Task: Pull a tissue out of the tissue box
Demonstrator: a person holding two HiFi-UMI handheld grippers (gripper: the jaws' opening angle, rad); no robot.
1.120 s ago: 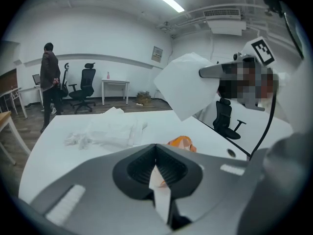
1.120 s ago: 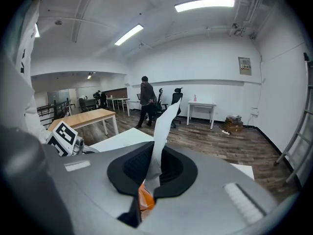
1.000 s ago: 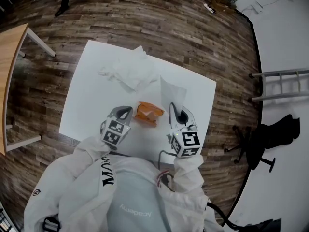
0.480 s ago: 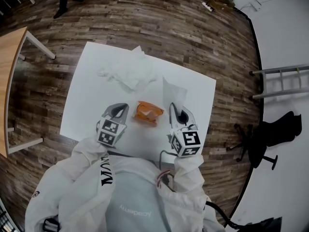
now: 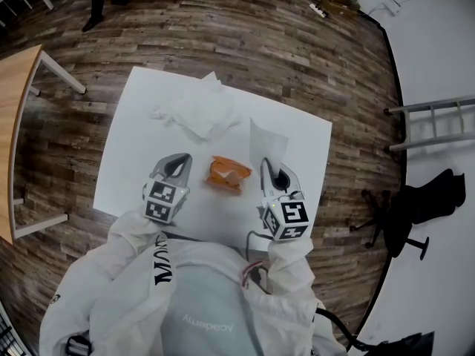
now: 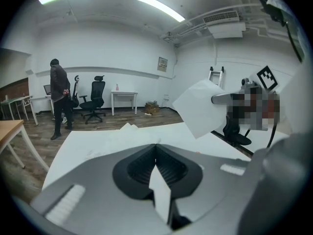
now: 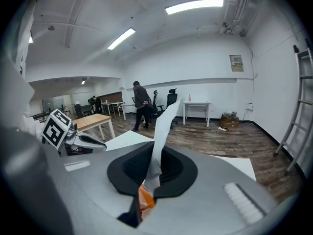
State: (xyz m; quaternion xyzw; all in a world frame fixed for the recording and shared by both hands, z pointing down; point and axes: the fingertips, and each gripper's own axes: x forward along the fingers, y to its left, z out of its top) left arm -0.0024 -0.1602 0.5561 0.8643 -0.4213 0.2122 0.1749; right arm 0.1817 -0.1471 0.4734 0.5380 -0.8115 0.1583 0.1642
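Tissue box (image 5: 226,174): small, orange, lies on the white table (image 5: 133,154) near the front edge, between the two grippers and touching neither. Pale patch on its top; too small to tell whether a sheet stands in the opening.

Tissue (image 5: 266,141): one white sheet, clear of the box, up and to its right. Lower end pinched in the right gripper (image 5: 265,163), jaws closed tight on it; the rest of the sheet stands up past the tips.

Left gripper (image 5: 180,163): left of the box, lifted off the table, jaw tips together. Its own view shows a white sliver low in the hollow behind the tips; paper or table seen through, cannot tell.

Loose tissues (image 5: 197,113): crumpled heap toward the table's far side, well apart from the box.

View differences: only the head view gives the box whole and the heap. The right gripper view shows just an orange corner of the box under its jaws, with the sheet rising through them. The left gripper view catches the sheet from the side, hanging as a flat corner off the other gripper's tip. Both gripper views take in a person (image 6: 59,97) standing far back by office chairs (image 6: 95,99).
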